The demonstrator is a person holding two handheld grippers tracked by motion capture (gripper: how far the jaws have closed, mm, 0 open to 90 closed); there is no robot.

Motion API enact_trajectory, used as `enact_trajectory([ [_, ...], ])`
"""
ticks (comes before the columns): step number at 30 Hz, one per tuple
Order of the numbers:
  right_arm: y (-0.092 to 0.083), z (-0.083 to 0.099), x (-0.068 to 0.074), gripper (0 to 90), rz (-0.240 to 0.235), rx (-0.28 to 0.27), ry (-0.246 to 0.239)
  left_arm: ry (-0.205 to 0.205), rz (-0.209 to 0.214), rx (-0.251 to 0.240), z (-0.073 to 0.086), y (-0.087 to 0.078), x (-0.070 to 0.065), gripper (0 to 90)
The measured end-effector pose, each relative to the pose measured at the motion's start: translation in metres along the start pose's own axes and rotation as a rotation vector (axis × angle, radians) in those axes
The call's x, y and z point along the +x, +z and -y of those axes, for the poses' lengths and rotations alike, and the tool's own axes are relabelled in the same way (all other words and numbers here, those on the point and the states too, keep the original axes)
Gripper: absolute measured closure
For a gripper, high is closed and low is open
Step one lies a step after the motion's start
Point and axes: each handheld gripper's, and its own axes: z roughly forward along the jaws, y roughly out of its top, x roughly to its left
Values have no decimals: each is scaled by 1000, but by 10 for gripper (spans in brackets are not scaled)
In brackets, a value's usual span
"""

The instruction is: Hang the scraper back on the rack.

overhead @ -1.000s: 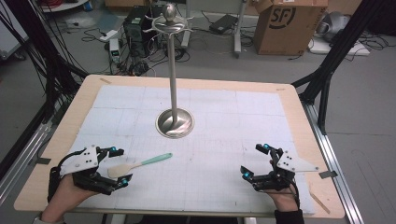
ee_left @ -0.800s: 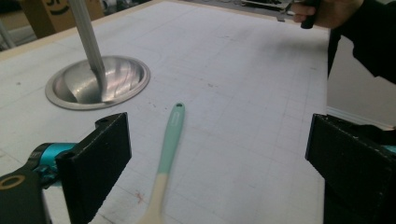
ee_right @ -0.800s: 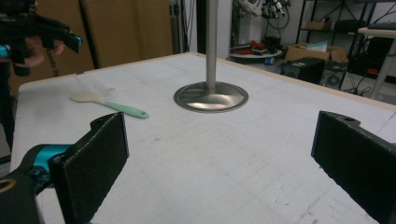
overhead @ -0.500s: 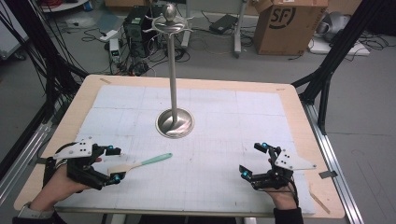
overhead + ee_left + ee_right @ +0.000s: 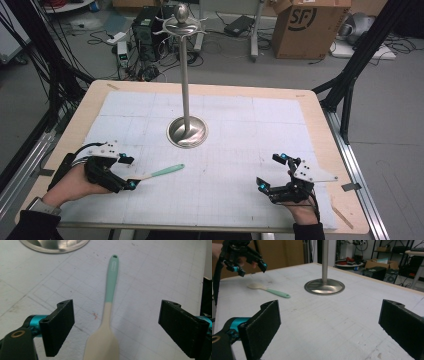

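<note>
Both tongs stand with their jaws wide apart, and neither one grips anything. Our left gripper sits at the near left of the table, and its jaws have just been closing a little. In the left gripper view the spatula lies between those jaws, and the pads stand clear of it on both sides. Its cream blade points toward us at the bottom edge, and its mint green handle runs away toward the stand. From the high view we see the spatula flat on the white mat, near the left front corner, with the handle end aimed toward the middle of the table. Our right gripper rests at the near right, well apart from the spatula. In the right gripper view the mat shows bare between its two jaws. That view also shows the stand's round base ahead, with the spatula off to the left of it, lying below the left gripper.
</note>
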Motion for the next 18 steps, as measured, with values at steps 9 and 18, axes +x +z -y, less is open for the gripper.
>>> enact_trajectory([
  [9,1,0,3,27,-11,6,-9,46,-15,172,-8,27,4,181],
  [18,2,0,2,27,-17,5,-17,81,-7,270,-16,33,8,345],
])
